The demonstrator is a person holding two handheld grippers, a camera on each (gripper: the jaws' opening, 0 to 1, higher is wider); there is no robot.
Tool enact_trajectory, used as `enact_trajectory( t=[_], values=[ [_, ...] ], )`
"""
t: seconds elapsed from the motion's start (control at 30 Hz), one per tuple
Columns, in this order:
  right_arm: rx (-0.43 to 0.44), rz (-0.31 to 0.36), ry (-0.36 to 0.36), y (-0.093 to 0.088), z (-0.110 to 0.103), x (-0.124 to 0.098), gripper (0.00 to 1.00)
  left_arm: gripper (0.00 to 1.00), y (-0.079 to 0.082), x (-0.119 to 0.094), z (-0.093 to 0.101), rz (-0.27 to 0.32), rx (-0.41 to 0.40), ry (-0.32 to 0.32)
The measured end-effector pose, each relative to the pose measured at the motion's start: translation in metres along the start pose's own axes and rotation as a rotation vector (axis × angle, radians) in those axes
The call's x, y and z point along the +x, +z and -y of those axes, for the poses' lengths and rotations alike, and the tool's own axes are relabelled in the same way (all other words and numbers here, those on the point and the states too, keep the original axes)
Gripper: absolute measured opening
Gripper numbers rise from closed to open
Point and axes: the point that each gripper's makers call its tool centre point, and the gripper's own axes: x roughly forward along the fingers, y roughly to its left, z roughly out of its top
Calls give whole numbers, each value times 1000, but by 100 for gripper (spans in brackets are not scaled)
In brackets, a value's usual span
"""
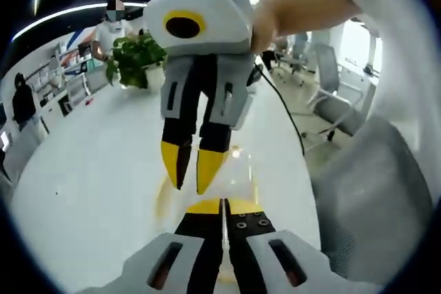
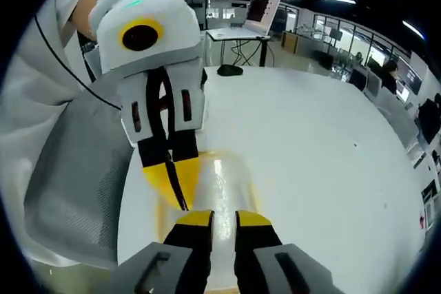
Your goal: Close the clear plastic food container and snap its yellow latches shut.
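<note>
Left gripper view: the left gripper (image 1: pixel 223 213) rises from 6 o'clock with its jaws pressed together, apparently holding nothing. Facing it at 12 o'clock, the right gripper (image 1: pixel 195 166) points down with its yellow tips slightly parted, hiding much of the clear container (image 1: pixel 238 170), which lies on the white table (image 1: pixel 96 170) between the two grippers. A potted plant (image 1: pixel 138 60) stands at 11 o'clock; a grey mesh chair (image 1: pixel 372 197) sits at 3 o'clock. Right gripper view: the right gripper (image 2: pixel 224 219) shows a narrow gap over the container (image 2: pixel 220 177); the left gripper (image 2: pixel 176 184) descends from 11 o'clock, tips closed, and a laptop (image 2: pixel 258 15) stands at 12 o'clock.
</note>
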Motion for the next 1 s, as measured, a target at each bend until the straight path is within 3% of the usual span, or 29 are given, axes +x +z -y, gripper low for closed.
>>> enact_trajectory(
  t=[0.17, 0.43, 0.77, 1.0],
  values=[
    [0, -12, -12, -2, 6, 2, 14, 1, 2, 4, 5, 1, 7, -14],
    [-7, -32, -3, -7, 8, 6, 15, 3, -3, 9, 13, -28, 38, -20],
    [-4, -54, 21, -7, 7, 10, 27, 23, -5, 13, 22, -53, 79, -25],
    [-31, -55, 22, -3, 8, 11, 35, 24, -7, 14, 26, -63, 139, -25]
  ],
)
